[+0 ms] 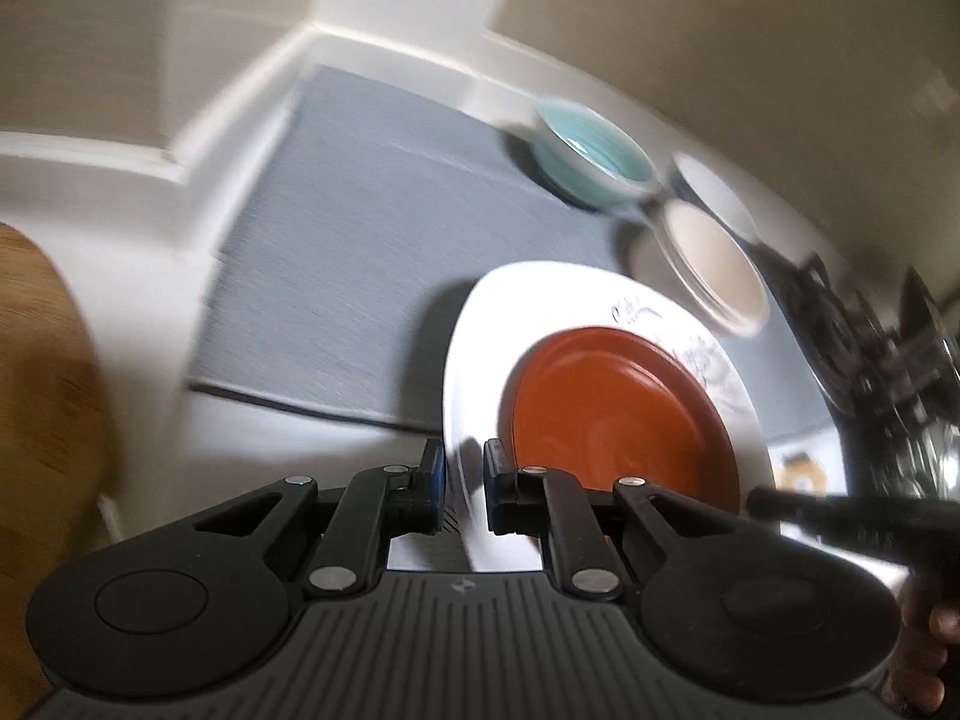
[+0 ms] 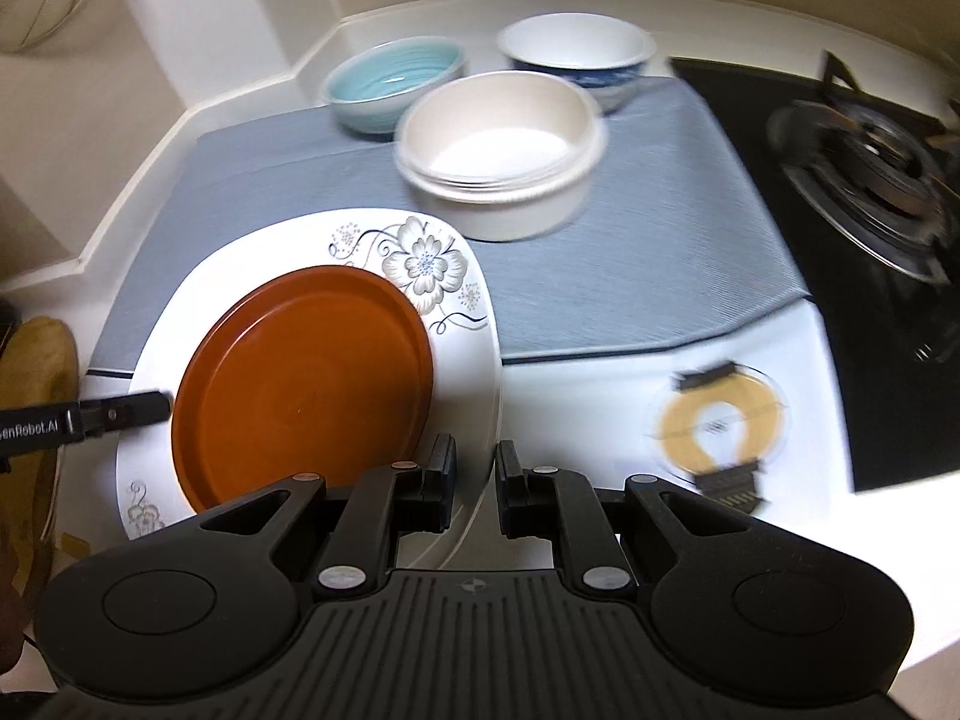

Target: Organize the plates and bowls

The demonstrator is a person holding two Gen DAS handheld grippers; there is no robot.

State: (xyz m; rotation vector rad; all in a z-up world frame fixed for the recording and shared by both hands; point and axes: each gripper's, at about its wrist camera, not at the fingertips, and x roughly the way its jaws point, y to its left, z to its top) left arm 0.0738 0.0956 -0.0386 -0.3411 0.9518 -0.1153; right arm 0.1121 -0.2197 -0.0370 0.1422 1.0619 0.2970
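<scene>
While both our grippers' fingers (image 2: 441, 474) seem to pinch the white plate (image 2: 336, 240) rim, narrowly parted, the brown plate (image 2: 300, 384) at centre frame could slide off if we tilt.

i note a white counter (image 2: 600, 414) in a corner of beige walls (image 1: 720, 30), a grey mat (image 2: 660, 276) on it, a black hob (image 2: 870, 240) at its right.
</scene>
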